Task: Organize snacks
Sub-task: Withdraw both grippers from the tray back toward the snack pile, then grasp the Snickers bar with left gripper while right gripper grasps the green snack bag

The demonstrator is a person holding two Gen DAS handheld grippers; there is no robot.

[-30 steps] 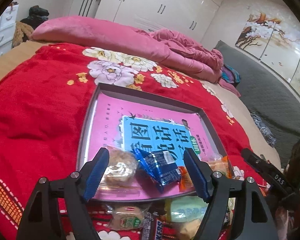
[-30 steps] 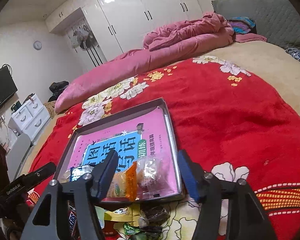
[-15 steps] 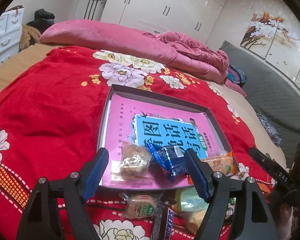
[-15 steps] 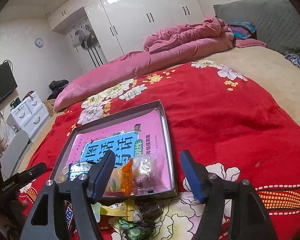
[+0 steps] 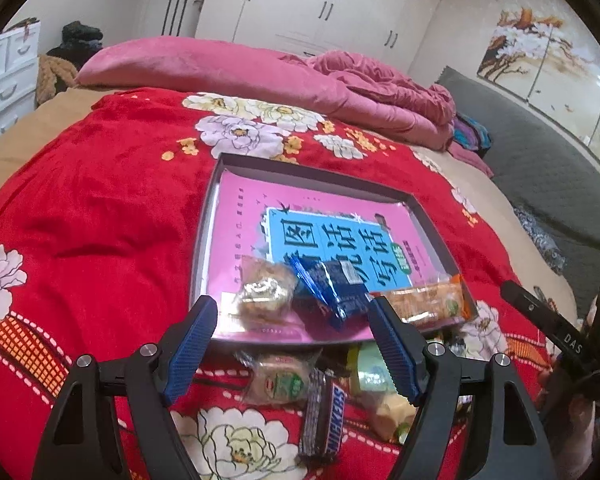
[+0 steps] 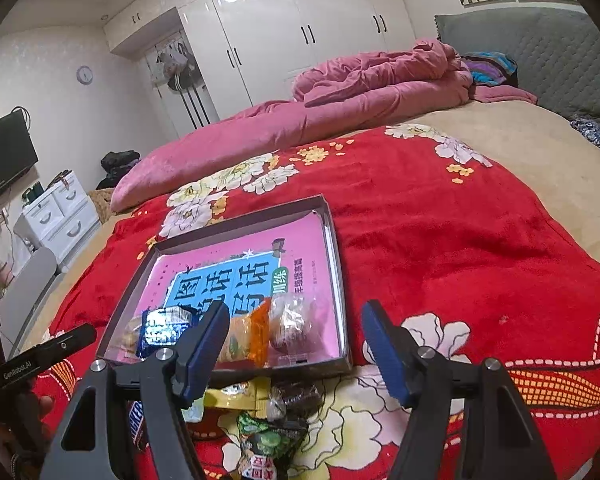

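We hold both tongs low over the bed, and both are spread wide with nothing between their blue pads. Our left tongs (image 5: 292,322) hang just above the near edge of the shallow grey tray (image 5: 214,216), which lies flat on the red flowered blanket (image 5: 92,208). Inside the tray sits a pink book (image 5: 252,216) with a blue panel, and along its near end we see three snacks in a row: a clear-wrapped pastry (image 5: 264,290) on the left, a blue packet (image 5: 334,286) touching it in the middle, and an orange packet (image 5: 424,304) on the right.

Outside the tray, right against its near wall, more snacks lie loose on the blanket: a clear packet with a green label (image 5: 282,380), a Snickers bar (image 5: 324,420) just beside it, and a pale green packet (image 5: 370,368) partly hidden behind the left tongs' right finger.

Our right tongs (image 6: 294,344) are released too, hovering by the tray's near right corner (image 6: 340,280). From here a clear wrapped sweet (image 6: 290,322) shows beside the orange packet in the tray. Below the tray edge sit a yellow packet (image 6: 230,394), a dark wrapped snack (image 6: 298,396) and a green-and-black packet (image 6: 270,438), all bunched together and touching.
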